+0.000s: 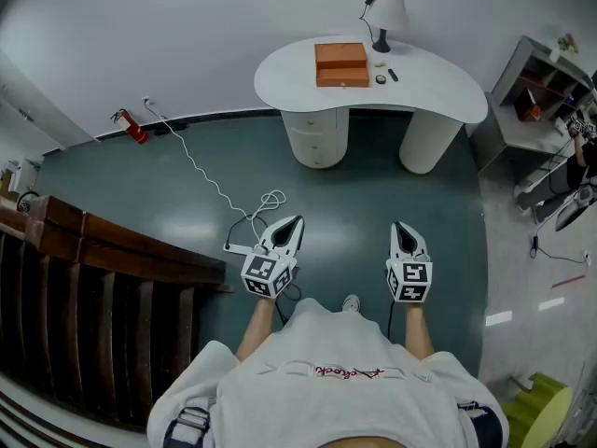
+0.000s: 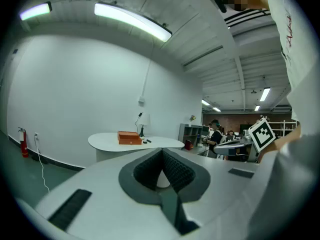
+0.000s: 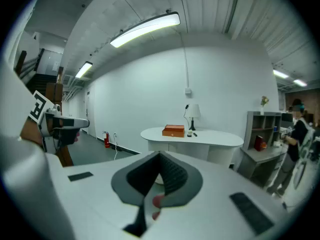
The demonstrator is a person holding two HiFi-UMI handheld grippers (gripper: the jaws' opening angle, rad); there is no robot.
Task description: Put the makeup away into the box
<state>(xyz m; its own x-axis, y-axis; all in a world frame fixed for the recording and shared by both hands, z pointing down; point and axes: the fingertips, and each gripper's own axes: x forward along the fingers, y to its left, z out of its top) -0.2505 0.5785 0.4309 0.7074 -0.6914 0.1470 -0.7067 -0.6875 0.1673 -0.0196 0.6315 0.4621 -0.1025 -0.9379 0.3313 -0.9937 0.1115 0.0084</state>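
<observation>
Nearest, the left gripper [image 1: 291, 222] and right gripper [image 1: 402, 228] are both closed, holding nothing. Far off, the makeup [image 1: 381, 78] lies just right of the orange box [image 1: 340, 63] on the white table [image 1: 438, 87].

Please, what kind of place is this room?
Probably a large lab or studio hall, not a home: a green floor, a fire extinguisher by the wall, and one table with a lamp and a box.
</observation>
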